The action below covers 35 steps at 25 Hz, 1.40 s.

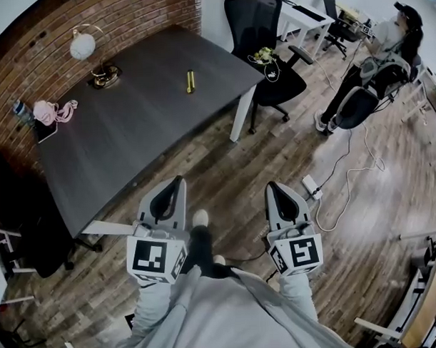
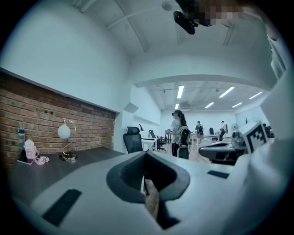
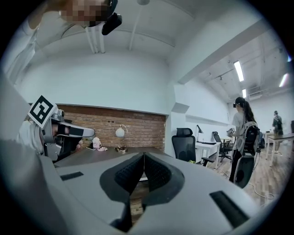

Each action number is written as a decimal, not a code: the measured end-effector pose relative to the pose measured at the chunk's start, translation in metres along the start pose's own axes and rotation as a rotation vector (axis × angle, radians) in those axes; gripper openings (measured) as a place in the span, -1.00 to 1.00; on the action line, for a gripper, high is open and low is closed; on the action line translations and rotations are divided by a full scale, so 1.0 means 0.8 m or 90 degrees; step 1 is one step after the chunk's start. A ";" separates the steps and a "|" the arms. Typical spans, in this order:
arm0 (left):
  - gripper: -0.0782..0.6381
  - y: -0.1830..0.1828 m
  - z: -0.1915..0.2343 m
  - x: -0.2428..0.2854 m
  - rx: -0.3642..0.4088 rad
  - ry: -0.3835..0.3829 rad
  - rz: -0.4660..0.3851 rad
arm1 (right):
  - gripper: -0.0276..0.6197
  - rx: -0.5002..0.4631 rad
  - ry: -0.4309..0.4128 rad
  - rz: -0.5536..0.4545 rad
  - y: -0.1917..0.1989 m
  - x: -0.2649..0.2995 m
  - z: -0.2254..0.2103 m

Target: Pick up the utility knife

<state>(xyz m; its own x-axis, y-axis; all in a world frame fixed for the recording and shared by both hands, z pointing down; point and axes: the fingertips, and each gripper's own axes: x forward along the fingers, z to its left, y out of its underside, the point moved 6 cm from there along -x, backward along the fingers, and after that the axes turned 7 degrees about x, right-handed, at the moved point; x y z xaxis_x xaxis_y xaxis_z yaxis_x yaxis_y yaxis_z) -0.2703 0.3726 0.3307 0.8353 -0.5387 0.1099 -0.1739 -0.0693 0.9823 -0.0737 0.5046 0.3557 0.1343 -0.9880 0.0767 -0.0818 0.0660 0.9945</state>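
nearest the camera, grey sleeves hold both tools at waist height over the floor. each tool carries a cube with square black-and-white markers, and its smooth, rounded pale plastic shell narrows to dark ribbed pads. the left gripper [image 1: 178, 181] is clenched, its pads pressed together with nothing between them. the right gripper [image 1: 275, 186] is the same, clamped on air. both point roughly level toward the room, not at the work surface. below them lies the plank floor [image 1: 232, 169], worn brown wood with a visible grain, and a white power strip [image 1: 310, 186] trails a pale cable across it. just beyond the left tool starts the table [image 1: 131, 137], a matte dark slab on white legs. the utility knife [image 1: 190, 81], which i take to be the slim yellowish bar, lies flat near the table's far edge, well apart from both tools and touching nothing else. so the pick-up looks not yet begun: reaching, opening a jaw, closing on the knife and lifting are all left. farther back on the table are a globe lamp [image 1: 83, 46] on a brassy curved stem and a soft pink bundle [image 1: 53, 111], then a rough brick wall [image 1: 70, 18], a black mesh chair [image 1: 259, 25] and a person [image 1: 375, 71] in the far corner.
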 end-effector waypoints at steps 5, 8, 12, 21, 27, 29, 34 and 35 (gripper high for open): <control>-0.73 -0.002 0.039 0.060 -0.003 0.006 -0.009 | -0.86 -0.005 0.009 0.004 -0.006 0.066 -0.019; -0.73 -0.007 0.070 0.102 -0.001 0.008 -0.012 | -0.86 -0.008 0.008 0.006 -0.016 0.114 -0.031; -0.73 -0.011 0.109 0.154 0.001 0.009 -0.015 | -0.86 -0.006 0.013 0.003 -0.026 0.174 -0.044; -0.73 -0.010 0.174 0.232 0.001 0.034 -0.023 | -0.86 0.009 0.030 0.008 -0.032 0.266 -0.055; -0.73 -0.006 0.200 0.254 -0.006 0.038 -0.022 | -0.86 0.013 0.039 0.013 -0.032 0.295 -0.054; -0.73 -0.004 0.204 0.259 -0.007 0.041 -0.019 | -0.86 0.017 0.040 0.016 -0.030 0.300 -0.055; -0.73 0.006 0.216 0.282 -0.012 0.041 -0.014 | -0.86 0.017 0.037 0.022 -0.026 0.328 -0.065; -0.73 0.008 0.218 0.289 -0.013 0.039 -0.012 | -0.86 0.016 0.035 0.024 -0.026 0.336 -0.069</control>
<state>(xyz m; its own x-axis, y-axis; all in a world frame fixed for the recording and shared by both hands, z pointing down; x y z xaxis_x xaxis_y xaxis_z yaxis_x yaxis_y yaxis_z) -0.1694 0.1010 0.3356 0.8689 -0.4847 0.1003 -0.1481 -0.0613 0.9871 0.0187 0.2456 0.3599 0.1839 -0.9757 0.1189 -0.1130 0.0991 0.9886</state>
